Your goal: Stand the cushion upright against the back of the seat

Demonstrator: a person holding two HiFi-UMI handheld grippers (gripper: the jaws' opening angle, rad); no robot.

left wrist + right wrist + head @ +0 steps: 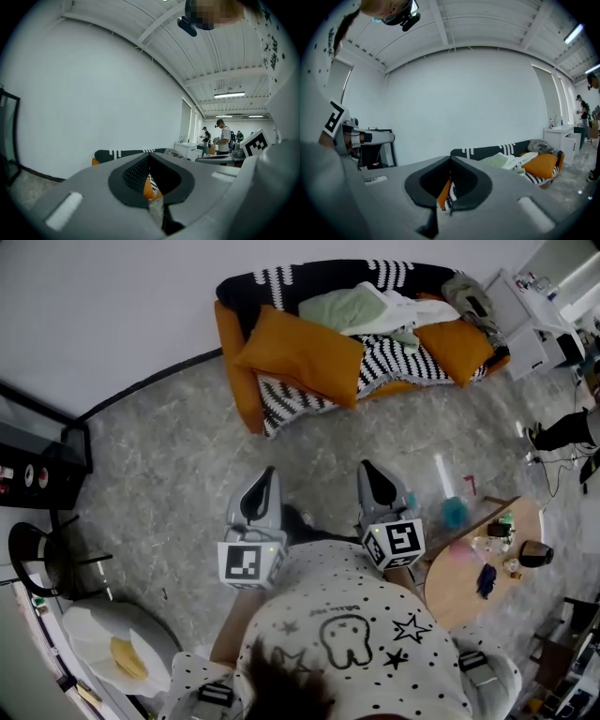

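Left gripper and right gripper, both clenched on nothing, jaws pressed together, point side by side across the floor toward the sofa, well apart from it, as I watch from the head view. Grey speckled flooring runs up to a plain white wall with a dark skirting line. On the orange sofa, the cushion, large and orange, lies slanted across the left end of the seat, on a black-and-white throw; whether it leans on the backrest I cannot tell. Pale cloths are heaped mid-seat, and a second orange cushion sits at the right end. To my right stands a small round wooden counter with odds and ends on it. Overhead, a white beamed ceiling
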